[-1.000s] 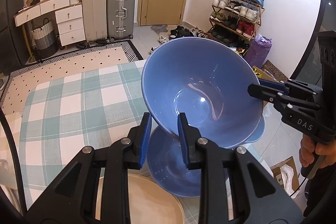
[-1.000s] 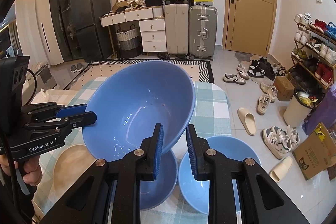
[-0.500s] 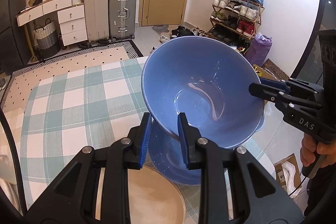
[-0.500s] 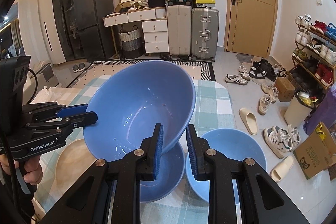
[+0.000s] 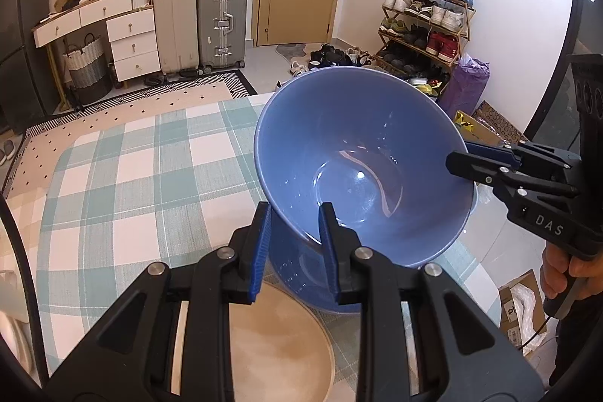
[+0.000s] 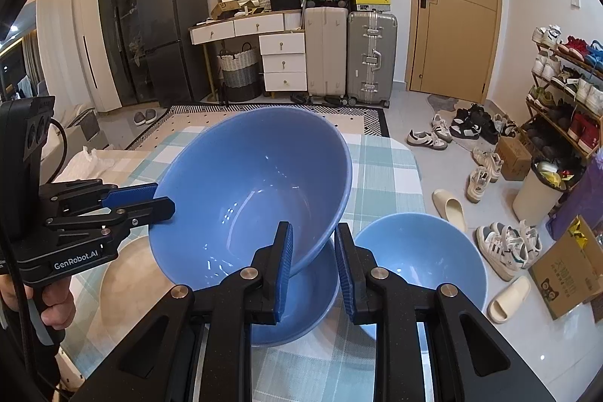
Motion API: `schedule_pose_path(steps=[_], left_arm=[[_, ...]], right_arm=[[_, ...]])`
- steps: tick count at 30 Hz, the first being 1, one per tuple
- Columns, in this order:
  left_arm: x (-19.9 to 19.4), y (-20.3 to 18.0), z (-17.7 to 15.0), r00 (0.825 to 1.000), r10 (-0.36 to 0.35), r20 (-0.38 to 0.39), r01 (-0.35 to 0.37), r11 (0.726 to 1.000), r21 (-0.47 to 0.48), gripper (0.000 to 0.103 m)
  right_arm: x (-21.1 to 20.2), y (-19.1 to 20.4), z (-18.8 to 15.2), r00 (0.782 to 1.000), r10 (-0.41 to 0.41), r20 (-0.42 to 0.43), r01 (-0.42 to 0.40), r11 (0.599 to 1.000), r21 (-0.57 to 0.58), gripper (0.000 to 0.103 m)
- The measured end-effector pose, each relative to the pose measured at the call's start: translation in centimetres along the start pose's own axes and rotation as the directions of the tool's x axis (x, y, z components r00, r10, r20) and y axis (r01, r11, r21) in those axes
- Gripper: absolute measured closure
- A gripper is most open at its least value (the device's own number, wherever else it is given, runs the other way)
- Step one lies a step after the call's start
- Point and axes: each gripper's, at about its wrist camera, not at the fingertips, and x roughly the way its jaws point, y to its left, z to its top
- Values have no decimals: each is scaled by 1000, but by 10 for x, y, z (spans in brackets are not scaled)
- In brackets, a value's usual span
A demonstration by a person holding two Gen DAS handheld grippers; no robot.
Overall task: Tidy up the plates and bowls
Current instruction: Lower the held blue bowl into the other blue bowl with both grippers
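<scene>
A large blue bowl (image 5: 358,161) hangs tilted above the checked table, held by its rim from two sides. My left gripper (image 5: 296,213) is shut on the near rim. My right gripper (image 5: 458,162) is shut on the opposite rim. The right wrist view shows the same bowl (image 6: 256,183) with the right gripper (image 6: 313,232) pinching its edge and the left gripper (image 6: 162,198) clamped at the left. Directly beneath sits a second blue bowl (image 6: 309,296), partly hidden. A third blue bowl (image 6: 418,259) stands to its right. A beige plate (image 5: 279,334) lies near the front.
The green and white checked tablecloth (image 5: 132,183) covers the table, whose right edge (image 6: 414,168) drops to the floor. Shoes, slippers and a cardboard box (image 6: 565,274) lie on the floor at the right. Suitcases and drawers stand by the far wall.
Both grippers have carried the held bowl a little across the table and slightly lower, so it sits more squarely over the second blue bowl. Neither grip has changed.
</scene>
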Motion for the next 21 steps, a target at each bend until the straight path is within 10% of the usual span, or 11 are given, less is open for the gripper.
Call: schedule_pose_path(steps=[21], left_arm=[[29,0,-35,999,15,-35,-15,1000,1,81]], right_arm=[[21,-3,-39,999,10,-47,-10,1000,7,80]])
